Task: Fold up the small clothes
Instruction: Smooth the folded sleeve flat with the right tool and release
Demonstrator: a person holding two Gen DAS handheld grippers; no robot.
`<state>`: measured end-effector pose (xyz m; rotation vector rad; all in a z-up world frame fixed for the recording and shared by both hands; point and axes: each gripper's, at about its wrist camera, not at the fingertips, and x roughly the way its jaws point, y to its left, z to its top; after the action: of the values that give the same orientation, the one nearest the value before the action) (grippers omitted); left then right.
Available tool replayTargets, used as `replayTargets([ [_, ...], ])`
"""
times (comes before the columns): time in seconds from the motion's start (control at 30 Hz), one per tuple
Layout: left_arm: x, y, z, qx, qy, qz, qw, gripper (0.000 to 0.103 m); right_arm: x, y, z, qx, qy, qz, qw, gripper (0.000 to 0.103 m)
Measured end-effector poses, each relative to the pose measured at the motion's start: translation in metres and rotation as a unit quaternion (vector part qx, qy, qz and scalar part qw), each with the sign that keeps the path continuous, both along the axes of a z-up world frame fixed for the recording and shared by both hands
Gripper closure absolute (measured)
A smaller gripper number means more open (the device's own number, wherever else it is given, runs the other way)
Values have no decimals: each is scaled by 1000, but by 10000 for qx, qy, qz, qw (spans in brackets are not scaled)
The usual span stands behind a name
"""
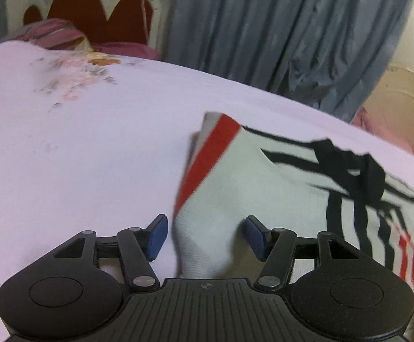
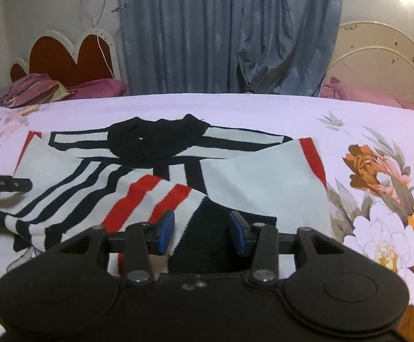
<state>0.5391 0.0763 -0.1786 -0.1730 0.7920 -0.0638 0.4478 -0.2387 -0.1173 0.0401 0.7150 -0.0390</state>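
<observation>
My left hand-held gripper [image 1: 205,235] hangs over the left side of a small knit sweater [image 2: 98,176] spread on a bed; its blue pads [image 1: 157,235] stand spread, with the white fabric of the folded-in left sleeve [image 1: 235,176] lying between and below them, neither pad pressing on it. The red band of that sleeve's cuff [image 1: 207,159] runs diagonally just ahead of the left pad. The picture from this side is blurred, so finer detail of the cloth is lost.

My right hand-held gripper [image 2: 202,232] sits low over the sweater's hem, its jaws parted, with a black panel of the knit [image 2: 204,228] lying in the gap; I cannot tell from this view whether the pads touch it. The sweater lies front-up on the bedsheet [image 2: 235,108], black collar [image 2: 155,139] toward the far edge of the bed, black stripes fanning from the collar and two red stripes [image 2: 138,199] near the hem. The right sleeve [image 2: 264,182] is folded inward over the body, its red cuff band [image 2: 311,156] at the outer edge. A finger of the left gripper [image 2: 4,186] shows at the sweater's left side.

The sheet is pale lilac with orange and white flower prints [image 2: 378,171] to the right of the garment. Behind the bed hang grey-blue curtains [image 2: 207,34], with a red scalloped headboard [image 2: 70,59] and pink pillows [image 2: 98,88] to the left.
</observation>
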Motion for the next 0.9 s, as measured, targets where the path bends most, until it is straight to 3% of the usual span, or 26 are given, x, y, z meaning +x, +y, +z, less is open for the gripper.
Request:
replayTargets([
  [0.1, 8, 0, 3, -36, -6, 19, 10000, 43, 4, -1, -3, -199, -75, -50, 9998, 51],
  [0.17, 19, 0, 0, -124, 47, -21, 9999, 43, 7, 1, -7, -393, -49, -25, 9992, 51],
  [0.23, 28, 0, -4, -126, -18, 10, 9999, 43, 10, 2, -13, -376, 72, 24, 9993, 65],
  [0.4, 50, 3, -7, -88, -88, 352, 9993, 43, 16, 4, -24, -714, 64, 41, 9974, 69],
  [0.63, 46, 4, -3, -57, -141, 482, 9987, 43, 11, -9, -11, -376, -37, -146, 9992, 70],
  [0.77, 33, -1, 6, 39, -205, 360, 9991, 43, 6, -5, -1, 31, -88, -46, 9999, 70],
  [0.9, 15, -10, 20, 145, -366, 106, 9992, 43, 4, 11, 7, 127, -125, 184, 9997, 70],
])
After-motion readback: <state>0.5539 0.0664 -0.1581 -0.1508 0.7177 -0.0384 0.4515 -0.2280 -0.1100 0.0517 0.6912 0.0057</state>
